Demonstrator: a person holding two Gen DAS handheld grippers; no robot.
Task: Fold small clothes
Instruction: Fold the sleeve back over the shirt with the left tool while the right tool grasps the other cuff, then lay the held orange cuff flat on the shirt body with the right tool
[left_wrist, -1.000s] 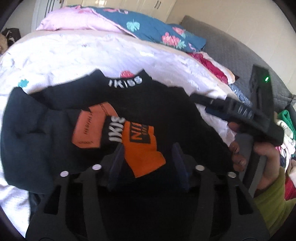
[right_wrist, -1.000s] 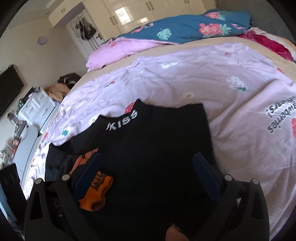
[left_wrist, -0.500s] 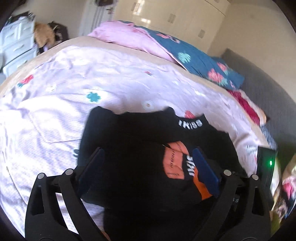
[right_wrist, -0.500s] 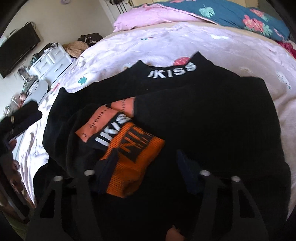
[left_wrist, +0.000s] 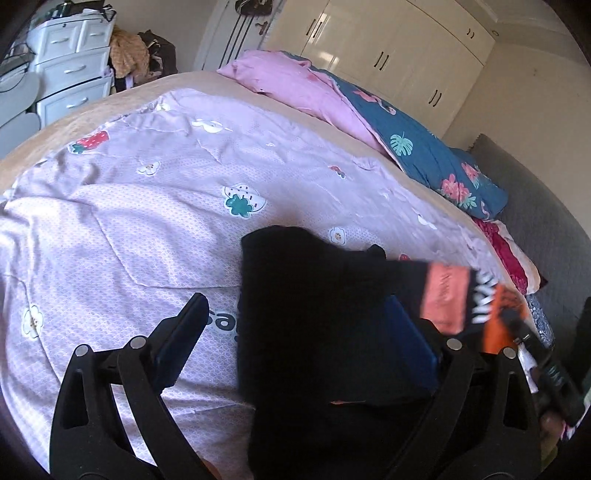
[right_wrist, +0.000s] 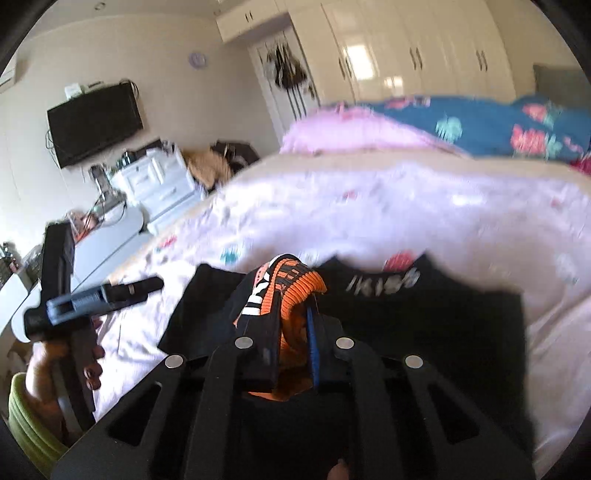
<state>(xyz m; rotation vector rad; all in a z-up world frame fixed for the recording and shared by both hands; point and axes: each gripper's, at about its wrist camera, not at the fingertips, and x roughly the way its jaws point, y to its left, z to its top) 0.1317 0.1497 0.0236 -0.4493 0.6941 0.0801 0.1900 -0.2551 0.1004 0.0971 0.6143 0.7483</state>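
Right wrist view: orange cuff between closed jaws.

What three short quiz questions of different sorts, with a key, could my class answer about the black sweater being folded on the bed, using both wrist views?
1. True or false: the right gripper is shut on the orange ribbed cuff of the black sweater.
2. Multiple choice: in the left wrist view, the left gripper is A) shut on the sweater, B) open with black cloth between its fingers, C) out of view.
3. Fill in: the sweater lies on a pale lilac quilt printed with flowers and ____.

Key: 1 true; 2 B; 3 strawberries.
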